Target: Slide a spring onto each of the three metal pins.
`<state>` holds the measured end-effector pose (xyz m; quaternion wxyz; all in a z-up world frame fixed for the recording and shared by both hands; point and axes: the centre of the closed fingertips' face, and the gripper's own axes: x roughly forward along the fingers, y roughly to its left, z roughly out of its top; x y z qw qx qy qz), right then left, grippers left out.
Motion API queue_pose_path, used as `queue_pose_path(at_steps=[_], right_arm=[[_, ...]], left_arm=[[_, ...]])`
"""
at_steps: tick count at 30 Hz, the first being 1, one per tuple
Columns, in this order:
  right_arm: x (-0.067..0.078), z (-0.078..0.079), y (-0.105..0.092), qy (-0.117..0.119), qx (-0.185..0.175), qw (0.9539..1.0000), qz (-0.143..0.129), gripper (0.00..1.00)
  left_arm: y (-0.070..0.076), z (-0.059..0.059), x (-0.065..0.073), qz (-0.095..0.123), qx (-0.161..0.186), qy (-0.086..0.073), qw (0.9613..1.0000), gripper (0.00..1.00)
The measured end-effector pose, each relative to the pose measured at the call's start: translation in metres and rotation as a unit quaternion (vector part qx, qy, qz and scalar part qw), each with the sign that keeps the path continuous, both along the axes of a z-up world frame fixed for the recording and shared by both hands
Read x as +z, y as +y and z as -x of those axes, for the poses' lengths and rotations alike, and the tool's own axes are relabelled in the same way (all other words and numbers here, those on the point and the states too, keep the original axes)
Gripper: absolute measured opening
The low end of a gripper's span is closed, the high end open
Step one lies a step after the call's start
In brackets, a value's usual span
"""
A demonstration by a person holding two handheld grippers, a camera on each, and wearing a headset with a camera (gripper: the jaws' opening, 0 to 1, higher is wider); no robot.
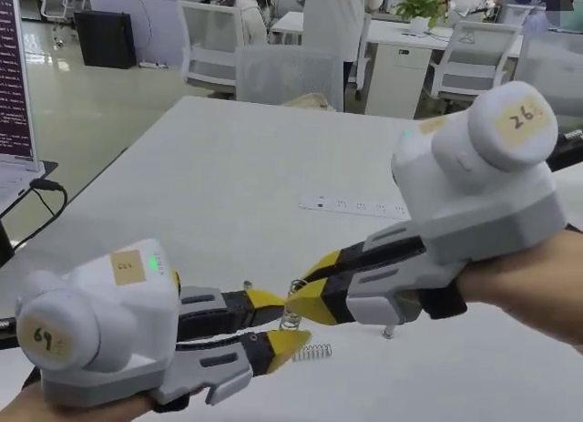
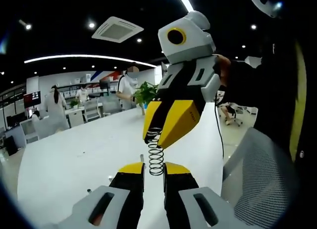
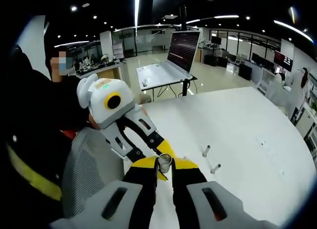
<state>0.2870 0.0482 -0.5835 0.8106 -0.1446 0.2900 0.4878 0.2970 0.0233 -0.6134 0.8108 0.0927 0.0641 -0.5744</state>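
A small steel spring hangs in the air between the two grippers, above the white table. My right gripper is shut on its far end; in the right gripper view the spring shows end-on between the yellow tips of the right gripper. My left gripper is narrowed onto the near end of the spring, with the right gripper pinching the top. A second spring lies loose on the table. Two metal pins stand nearby; one pin shows under the right gripper.
A white power strip lies farther back on the table. An open laptop sits on a stand off the table's left side. A mesh chair and people stand beyond the far edge.
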Motion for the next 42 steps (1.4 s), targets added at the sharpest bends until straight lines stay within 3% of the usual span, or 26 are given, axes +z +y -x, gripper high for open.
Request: queue_pose_path(at_steps=[4,15,27,35,42], right_arm=[[-0.001,0.0,-0.001,-0.001,-0.001,1.0,0.001,0.08],[0.001,-0.002,0.0,-0.017,-0.001,0.9998,-0.01,0.08],[0.001,0.0,-0.008,-0.026,-0.011,0.9992,-0.028,0.07],[0.008,-0.005,-0.02,-0.054,-0.02,0.9963,-0.064,0.07],[0.012,-0.01,-0.034,-0.075,-0.042,0.992,-0.092,0.07]], left_arm=[[-0.002,0.001,-0.001,-0.001,-0.003,-0.003,1.0,0.03],[-0.013,0.009,0.001,0.007,-0.016,0.022,0.9996,0.04],[-0.02,0.013,0.0,0.001,-0.025,0.015,0.9996,0.04],[-0.027,0.011,0.004,0.009,-0.024,0.013,0.9996,0.1],[-0.023,0.005,0.003,0.02,-0.009,0.028,0.9994,0.17]])
